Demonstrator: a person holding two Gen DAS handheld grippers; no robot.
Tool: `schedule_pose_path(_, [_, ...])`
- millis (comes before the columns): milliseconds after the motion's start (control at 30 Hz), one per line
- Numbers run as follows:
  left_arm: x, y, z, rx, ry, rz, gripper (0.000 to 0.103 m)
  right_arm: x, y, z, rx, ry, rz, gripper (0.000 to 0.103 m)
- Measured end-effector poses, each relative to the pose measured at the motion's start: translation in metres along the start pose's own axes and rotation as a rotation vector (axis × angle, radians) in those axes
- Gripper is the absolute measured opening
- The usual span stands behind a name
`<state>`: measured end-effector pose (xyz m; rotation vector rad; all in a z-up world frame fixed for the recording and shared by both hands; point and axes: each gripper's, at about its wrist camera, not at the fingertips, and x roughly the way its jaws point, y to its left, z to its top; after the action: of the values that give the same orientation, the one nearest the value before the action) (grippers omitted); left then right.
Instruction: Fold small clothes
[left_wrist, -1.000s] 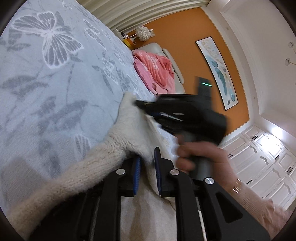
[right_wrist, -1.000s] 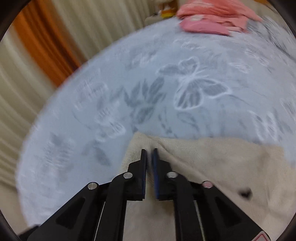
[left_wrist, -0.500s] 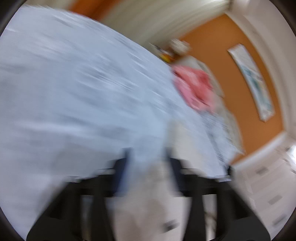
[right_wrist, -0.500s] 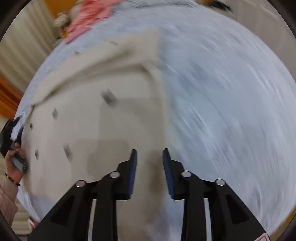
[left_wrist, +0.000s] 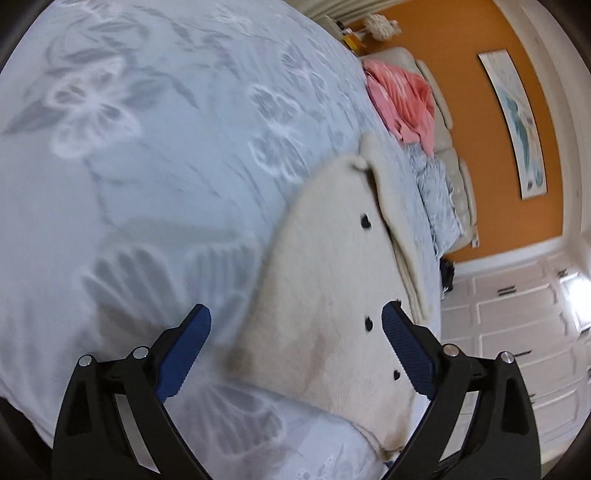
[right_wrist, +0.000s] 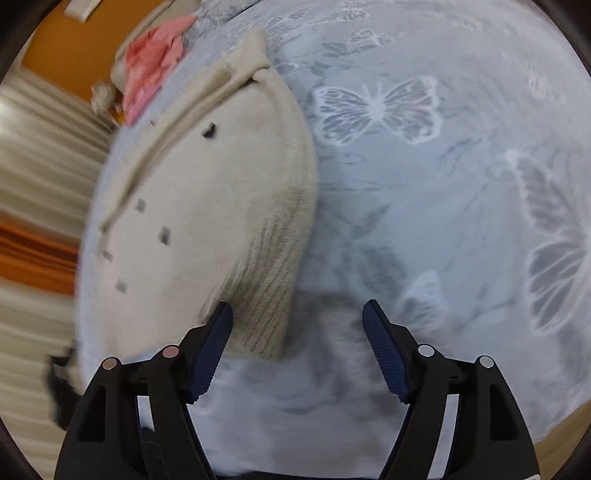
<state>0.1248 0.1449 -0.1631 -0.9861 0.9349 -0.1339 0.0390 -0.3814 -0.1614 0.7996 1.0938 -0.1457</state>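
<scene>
Both grippers are empty with jaws spread wide, so this looks like a pause between folds. The cream knitted cardigan (left_wrist: 332, 280) lies flat on the butterfly-print bed (left_wrist: 129, 184), already doubled along its buttoned front. The left gripper (left_wrist: 295, 350) hovers over its near edge, buttons between the fingers. The right gripper (right_wrist: 297, 350) sits by the ribbed hem (right_wrist: 266, 295), mostly over bare cover. Next, I judge, each must close on a hem corner.

no readable text, labels or numbers anywhere (both views partly blurred)
</scene>
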Motion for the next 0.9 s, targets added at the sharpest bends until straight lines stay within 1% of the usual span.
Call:
schedule_pose_path(67, [0.014,-0.009,-0.005,0.003,0.031,-0.003,0.092,0.009,0.003,0.000,0.042,0.020,0.038,0.072])
schedule_pose_path(133, [0.022,-0.019,-0.009,0.038,0.037,0.024,0.094,0.016,0.007,0.000,0.051,0.025,0.040,0.072])
schedule_pose_path(167, [0.025,-0.023,-0.012,0.056,0.048,0.027,0.093,0.019,0.010,0.000,0.049,0.020,0.045,0.067])
schedule_pose_path(200, [0.029,-0.025,-0.013,0.067,0.064,0.033,0.082,0.022,0.011,0.001,0.066,0.021,0.057,0.053])
schedule_pose_path(233, [0.032,-0.025,-0.012,0.066,0.083,0.027,0.052,0.023,0.011,0.002,0.089,0.030,0.076,0.047])
schedule_pose_path(267, [0.038,-0.021,-0.011,0.037,0.126,0.022,0.034,0.025,0.009,0.003,0.135,0.042,0.119,0.039])
schedule_pose_path(300, [0.043,-0.016,-0.010,-0.006,0.166,0.033,0.012,0.026,0.007,0.003,0.174,0.043,0.158,0.017])
schedule_pose_path(333, [0.044,-0.011,-0.009,-0.041,0.182,0.044,0.013,0.026,0.004,0.004,0.185,0.043,0.167,0.008])
schedule_pose_path(367, [0.040,-0.009,-0.009,-0.057,0.174,0.044,0.013,0.025,0.004,0.005,0.186,0.039,0.153,0.009])
schedule_pose_path(433, [0.032,-0.014,-0.009,-0.015,0.166,0.064,0.012,0.016,0.004,0.007,0.175,0.009,0.149,0.008])
schedule_pose_path(467, [0.026,-0.018,-0.010,0.011,0.167,0.059,0.011,0.004,0.005,0.007,0.166,-0.016,0.161,0.007])
schedule_pose_path(567, [0.011,-0.033,-0.009,0.034,0.179,0.015,0.010,-0.026,0.004,0.001,0.147,-0.072,0.185,0.007])
schedule_pose_path(667, [-0.012,-0.037,-0.008,0.018,0.182,-0.030,0.010,-0.055,-0.002,-0.010,0.141,-0.120,0.203,0.006])
schedule_pose_path(733, [-0.031,-0.039,-0.012,0.033,0.180,-0.056,0.010,-0.069,-0.009,-0.015,0.130,-0.128,0.204,0.006])
schedule_pose_path(800, [-0.043,-0.040,-0.014,0.068,0.187,-0.051,0.010,-0.079,-0.014,-0.026,0.110,-0.124,0.195,0.006])
schedule_pose_path(867, [-0.059,-0.034,-0.022,0.073,0.204,-0.048,0.010,-0.088,-0.019,-0.041,0.087,-0.118,0.190,0.006])
schedule_pose_path(900, [-0.065,-0.032,-0.024,0.068,0.207,-0.047,0.008,-0.093,-0.020,-0.047,0.083,-0.114,0.192,0.006])
